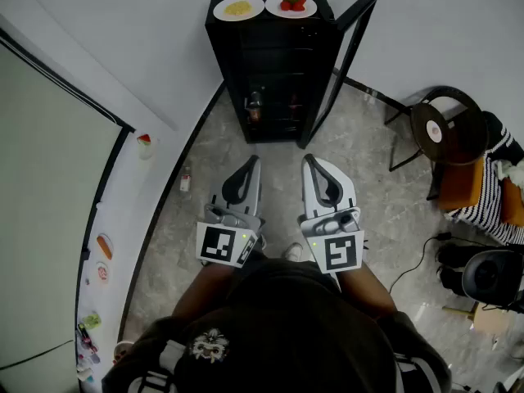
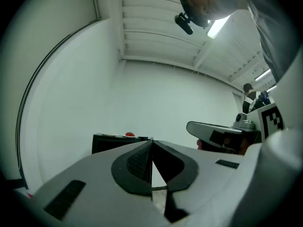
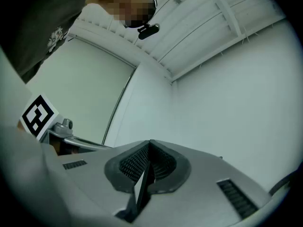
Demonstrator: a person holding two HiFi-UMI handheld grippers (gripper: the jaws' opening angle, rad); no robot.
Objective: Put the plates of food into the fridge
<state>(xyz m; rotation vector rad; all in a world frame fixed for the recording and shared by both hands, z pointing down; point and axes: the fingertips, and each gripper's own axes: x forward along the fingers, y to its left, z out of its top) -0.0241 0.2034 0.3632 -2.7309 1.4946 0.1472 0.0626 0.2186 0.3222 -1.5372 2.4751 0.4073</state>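
**Both hand-held grippers clenched and empty; plates on top of the fridge**

Left hand-held gripper (image 1: 252, 162): jaws clenched, pads meeting tip to tip in the left gripper view, nothing between them. It points roughly level toward the fridge (image 1: 270, 88).

Right hand-held gripper (image 1: 310, 160): jaws clenched too, nothing gripped. The right gripper view tilts up at wall and ceiling.

Both are side by side, close in front of the person's body, over the grey stone floor (image 1: 368, 178) and well apart from the fridge.

Fridge: small, black, on the floor against the white wall. Fridge door (image 1: 348, 56) is swung open to the right in the head view. The shelves inside are dark. There is a bottle-like item (image 1: 255, 105) on one shelf; the rest is too dim to tell.

Plates: two white ones close together, side by side on the fridge top.
- Plate with yellow food (image 1: 238, 8) on the left.
- Plate with red food (image 1: 291, 5) on the right.
- The left gripper view shows the fridge's top edge above its jaws, with the red food on it.

Other:
- Small bottle (image 1: 186, 180) on the floor by the left wall.
- White ledge (image 1: 123, 219) along the left, carrying small items.
- Chair (image 1: 442, 125) with a round seat on the right, striped cloth (image 1: 483, 187) beside it.
- Black round appliance (image 1: 491, 277) at lower right.
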